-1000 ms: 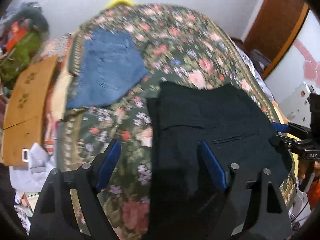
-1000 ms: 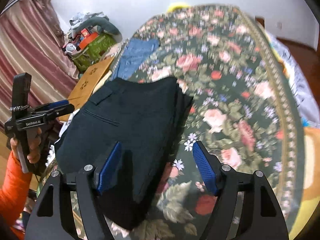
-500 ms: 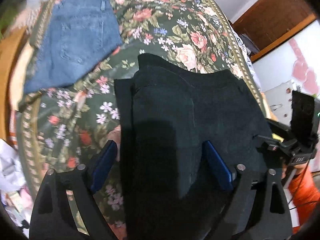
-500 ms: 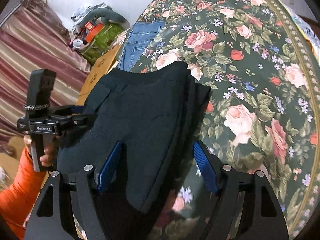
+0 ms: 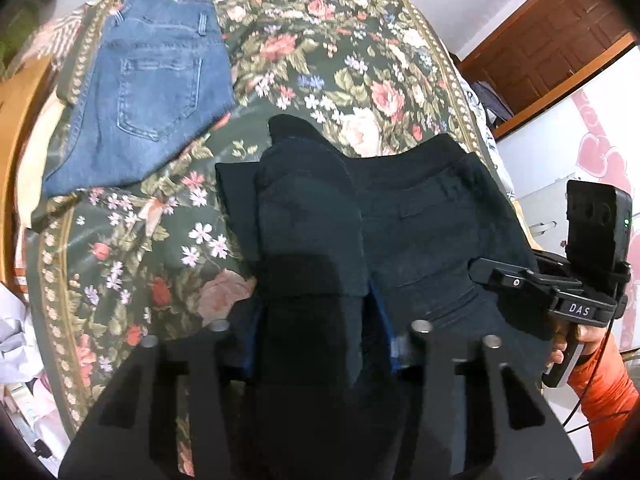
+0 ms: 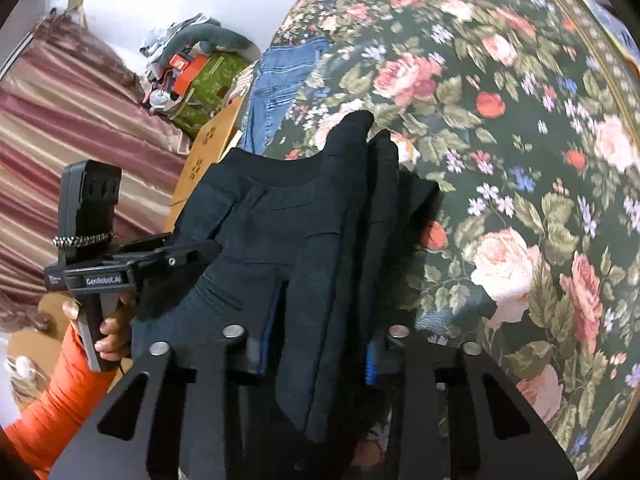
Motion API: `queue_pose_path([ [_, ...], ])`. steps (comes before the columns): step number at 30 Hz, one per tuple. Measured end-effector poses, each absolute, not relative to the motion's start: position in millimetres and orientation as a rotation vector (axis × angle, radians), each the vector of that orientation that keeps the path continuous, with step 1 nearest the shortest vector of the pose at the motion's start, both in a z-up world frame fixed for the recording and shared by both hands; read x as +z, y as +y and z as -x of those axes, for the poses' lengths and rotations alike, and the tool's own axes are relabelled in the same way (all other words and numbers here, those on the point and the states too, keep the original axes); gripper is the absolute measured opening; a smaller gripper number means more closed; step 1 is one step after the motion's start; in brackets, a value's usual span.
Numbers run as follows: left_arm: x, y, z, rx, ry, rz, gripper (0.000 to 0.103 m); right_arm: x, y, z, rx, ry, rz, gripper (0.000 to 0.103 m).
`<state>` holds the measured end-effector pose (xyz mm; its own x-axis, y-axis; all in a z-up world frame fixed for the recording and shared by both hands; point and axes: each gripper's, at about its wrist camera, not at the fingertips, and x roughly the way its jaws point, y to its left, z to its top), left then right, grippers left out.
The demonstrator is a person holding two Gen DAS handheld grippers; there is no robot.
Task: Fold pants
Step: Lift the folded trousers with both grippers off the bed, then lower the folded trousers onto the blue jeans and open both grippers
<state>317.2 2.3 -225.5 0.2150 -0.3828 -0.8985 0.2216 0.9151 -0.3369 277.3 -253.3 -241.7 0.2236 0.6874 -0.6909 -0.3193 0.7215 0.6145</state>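
Black pants (image 5: 420, 216) lie folded on a floral bedspread (image 5: 320, 40). In the left wrist view my left gripper (image 5: 316, 320) has its jaws closing, and a raised ridge of the black cloth is pinched between the blue pads. My right gripper (image 5: 480, 272) reaches onto the pants' right edge there. In the right wrist view my right gripper (image 6: 318, 340) is closing too, its pads squeezing a bunched fold of the black pants (image 6: 256, 220). The left gripper (image 6: 212, 248) grips the pants' left side.
Folded blue jeans (image 5: 148, 92) lie farther back on the bedspread (image 6: 520, 160), also visible as blue jeans (image 6: 276, 84). A wooden board (image 6: 208, 148), a clutter pile (image 6: 200, 76) and a striped curtain (image 6: 60, 120) stand left. A brown door (image 5: 552, 32) is right. Orange sleeves (image 6: 44, 408) hold the handles.
Both grippers dropped closer to the black pants and their jaws narrowed from wide to pinching. The cloth now stands up as a ridge between each pair of pads.
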Motion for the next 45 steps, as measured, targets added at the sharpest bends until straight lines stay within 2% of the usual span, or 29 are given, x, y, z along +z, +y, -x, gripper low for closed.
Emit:
queue_pose_path([
  [7,-184,-1,-299,-0.420,1.166,0.081,0.028,-207,-238,-269,0.721,1.043,-0.263,0.020],
  [20,-78,48,-302,-0.303,0.845,0.061,0.027,-111,-190,-296,0.759,0.742,-0.148,0.019],
  [26,-50,84,-328,-0.239,0.764,0.075,0.026,-84,-153,-327,0.785,0.654,-0.141,0.019],
  [35,-77,136,-386,-0.139,0.772,0.091,0.026,-96,-91,-385,0.799,0.650,-0.106,0.019],
  [45,-171,175,-468,-0.070,0.916,0.129,0.026,-174,-43,-466,0.775,0.821,-0.103,0.019],
])
